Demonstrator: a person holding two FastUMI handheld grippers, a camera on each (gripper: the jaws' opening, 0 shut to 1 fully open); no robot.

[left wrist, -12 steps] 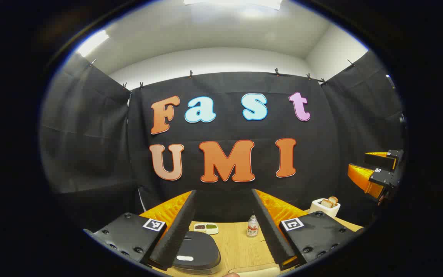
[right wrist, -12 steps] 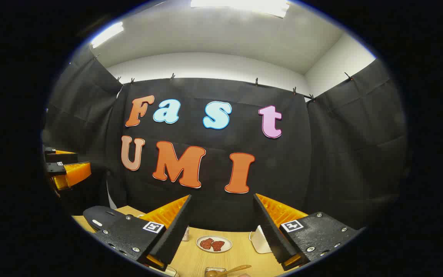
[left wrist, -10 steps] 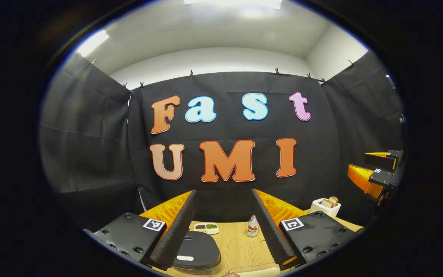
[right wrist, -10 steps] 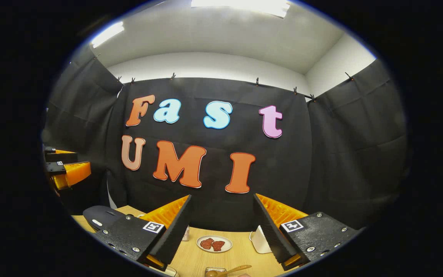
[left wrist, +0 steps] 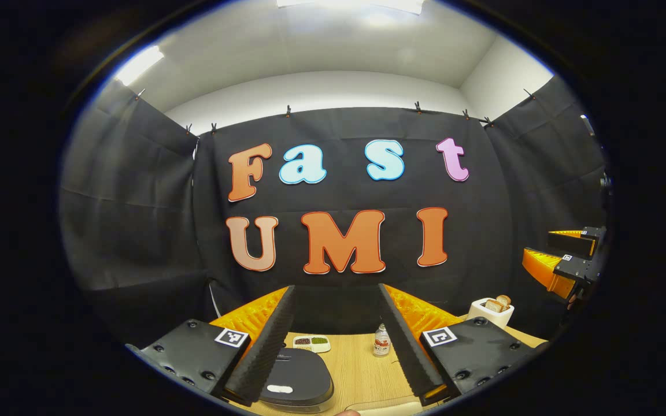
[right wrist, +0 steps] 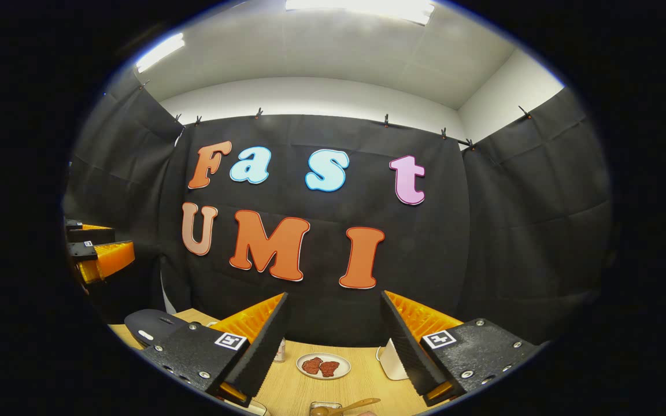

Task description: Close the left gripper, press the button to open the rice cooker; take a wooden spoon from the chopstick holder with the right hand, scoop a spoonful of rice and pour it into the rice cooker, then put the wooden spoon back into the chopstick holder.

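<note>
In the left gripper view, the left gripper (left wrist: pixel 336 341) is held level above the wooden table (left wrist: pixel 362 375), its fingers spread wide with nothing between them. Behind the left finger, the rice cooker (left wrist: pixel 298 381) is seen on the table with its dark lid down and a pale button on its front. Further back, a small divided dish (left wrist: pixel 311 343) is set near the wall, and a small bottle (left wrist: pixel 381 342) stands to the right of it. Beyond the right finger, a white toaster (left wrist: pixel 490 311) with slices of bread in it is placed. At the far right edge, the right gripper (left wrist: pixel 561 263) is seen, parted and empty.

In the right gripper view, the left gripper (right wrist: pixel 97 254) is shown at the far left edge, and the rice cooker (right wrist: pixel 151 326) is partly hidden behind the left finger. The right gripper (right wrist: pixel 336 346) is wide open and nothing is held by it. Between its fingers a plate (right wrist: pixel 323 366) with reddish food is seen, and a white object (right wrist: pixel 392 361) sits beside the right finger. At the bottom edge, the wooden spoon (right wrist: pixel 344 406) is partly cut off; the chopstick holder cannot be made out.
</note>
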